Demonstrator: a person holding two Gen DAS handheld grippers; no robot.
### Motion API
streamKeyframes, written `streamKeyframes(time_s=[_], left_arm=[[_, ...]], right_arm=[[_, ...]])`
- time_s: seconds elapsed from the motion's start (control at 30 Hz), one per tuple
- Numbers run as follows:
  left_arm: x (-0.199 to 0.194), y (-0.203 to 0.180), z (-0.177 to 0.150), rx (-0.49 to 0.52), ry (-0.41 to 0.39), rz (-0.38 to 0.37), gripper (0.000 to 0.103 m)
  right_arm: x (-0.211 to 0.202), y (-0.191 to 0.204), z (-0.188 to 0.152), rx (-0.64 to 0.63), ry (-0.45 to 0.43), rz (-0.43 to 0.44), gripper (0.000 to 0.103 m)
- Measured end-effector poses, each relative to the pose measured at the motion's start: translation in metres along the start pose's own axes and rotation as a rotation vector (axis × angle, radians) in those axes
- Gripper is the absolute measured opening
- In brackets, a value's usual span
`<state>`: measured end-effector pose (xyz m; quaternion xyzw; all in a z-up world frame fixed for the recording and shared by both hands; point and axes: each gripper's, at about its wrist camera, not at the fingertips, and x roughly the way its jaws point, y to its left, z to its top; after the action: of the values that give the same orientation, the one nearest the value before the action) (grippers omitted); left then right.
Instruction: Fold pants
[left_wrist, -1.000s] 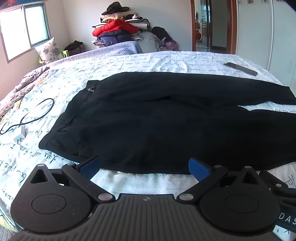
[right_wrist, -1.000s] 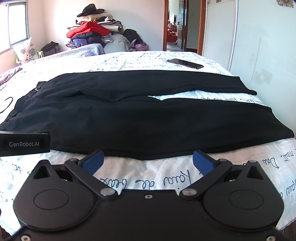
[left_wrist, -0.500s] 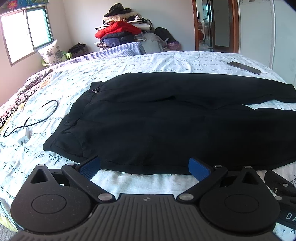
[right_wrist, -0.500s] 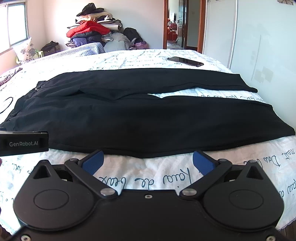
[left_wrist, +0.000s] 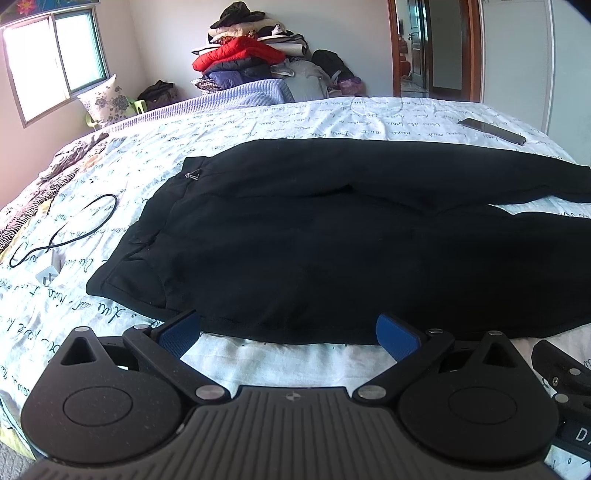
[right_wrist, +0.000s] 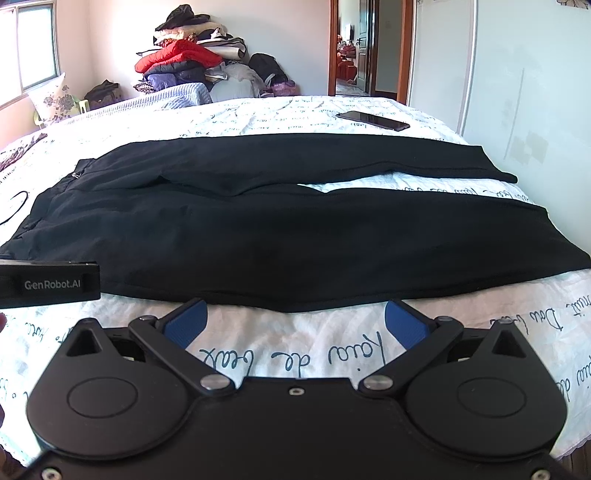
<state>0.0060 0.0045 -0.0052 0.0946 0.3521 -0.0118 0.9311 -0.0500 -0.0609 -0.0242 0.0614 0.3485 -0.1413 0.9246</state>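
Observation:
Black pants (left_wrist: 314, 236) lie flat on the bed, waistband to the left, both legs spread to the right with a gap between them; they also show in the right wrist view (right_wrist: 280, 229). My left gripper (left_wrist: 288, 330) is open and empty, just in front of the near edge of the pants below the waist area. My right gripper (right_wrist: 295, 321) is open and empty, just short of the near leg's edge. The left gripper's body (right_wrist: 48, 284) shows at the left of the right wrist view.
The bed has a white sheet (right_wrist: 295, 354) with script print. A black phone (right_wrist: 373, 120) lies at the far right. A black cable (left_wrist: 70, 225) and white charger (left_wrist: 48, 271) lie left of the pants. A clothes pile (left_wrist: 251, 62) and pillow (left_wrist: 107, 99) sit at the far side.
Both grippers have moved slightly forward toward the near edge of the pants. The left view has shifted a little to the left. The pants have not moved.

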Motion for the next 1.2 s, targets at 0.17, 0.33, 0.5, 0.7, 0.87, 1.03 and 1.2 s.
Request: streamKeyframes(time_s=[0.17, 0.33, 0.5, 0.7, 0.87, 1.03, 1.2], left_arm=[[-0.0005, -0.0011, -0.0005, 0.006, -0.003, -0.001, 0.102], [-0.0022, -0.0034, -0.0008, 0.019, -0.011, 0.003, 0.102], [-0.0017, -0.0031, -0.0009, 0.021, -0.010, 0.002, 0.102], [-0.0002, -0.0020, -0.0007, 0.019, -0.005, 0.003, 0.102], [0.0007, -0.0011, 0.0000, 0.015, -0.001, 0.002, 0.102], [-0.0002, -0.0005, 0.0009, 0.015, -0.007, -0.004, 0.102], [0.0061, 0.0025, 0.0045, 0.015, -0.005, -0.002, 0.102]], right_arm=[[0.0006, 0.0005, 0.0003, 0.000, 0.000, -0.001, 0.103], [0.0006, 0.0005, 0.0003, 0.002, 0.003, -0.001, 0.103], [0.0000, 0.0012, 0.0004, -0.005, -0.004, 0.000, 0.103], [0.0008, 0.0015, -0.0002, -0.005, 0.000, 0.000, 0.103], [0.0013, 0.0015, 0.0005, -0.008, 0.001, 0.001, 0.103], [0.0034, 0.0026, 0.0005, -0.010, 0.005, 0.003, 0.103], [0.0084, 0.0044, 0.0011, -0.027, 0.009, 0.016, 0.103]])
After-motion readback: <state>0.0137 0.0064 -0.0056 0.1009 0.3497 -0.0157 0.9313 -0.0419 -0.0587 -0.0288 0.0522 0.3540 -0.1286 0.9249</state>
